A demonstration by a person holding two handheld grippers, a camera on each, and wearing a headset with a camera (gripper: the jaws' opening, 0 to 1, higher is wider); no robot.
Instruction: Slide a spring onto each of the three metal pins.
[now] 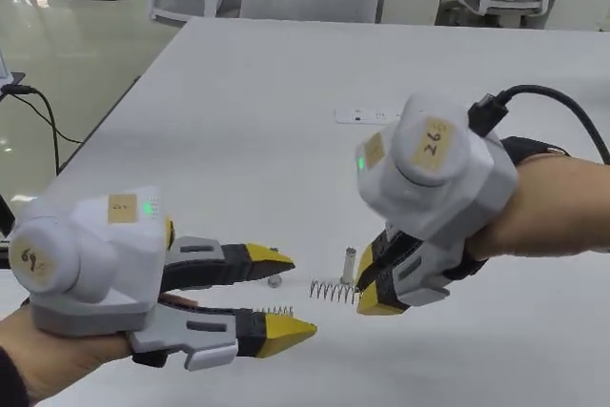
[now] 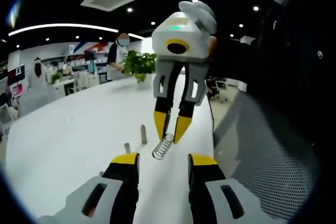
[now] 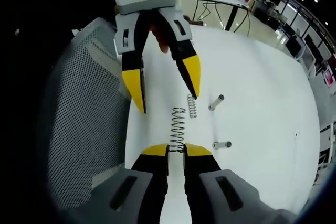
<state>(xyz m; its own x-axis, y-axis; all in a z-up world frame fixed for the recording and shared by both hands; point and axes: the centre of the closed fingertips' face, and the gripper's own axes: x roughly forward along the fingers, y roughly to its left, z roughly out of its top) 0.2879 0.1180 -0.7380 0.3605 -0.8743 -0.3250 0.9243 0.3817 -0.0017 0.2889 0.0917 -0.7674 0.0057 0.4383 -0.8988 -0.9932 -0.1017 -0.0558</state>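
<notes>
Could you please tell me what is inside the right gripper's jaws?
One end of a spring, pinched by the right gripper; the rest juts out over the table. The pinched end is covered.

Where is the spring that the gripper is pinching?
In the head view the spring sticks out sideways from the right gripper, whose jaws are shut on its end. It is close beside the taller upright metal pin on the white table.

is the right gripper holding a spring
Yes, the right gripper is shut on one end of the spring, which sticks out ahead.
</notes>
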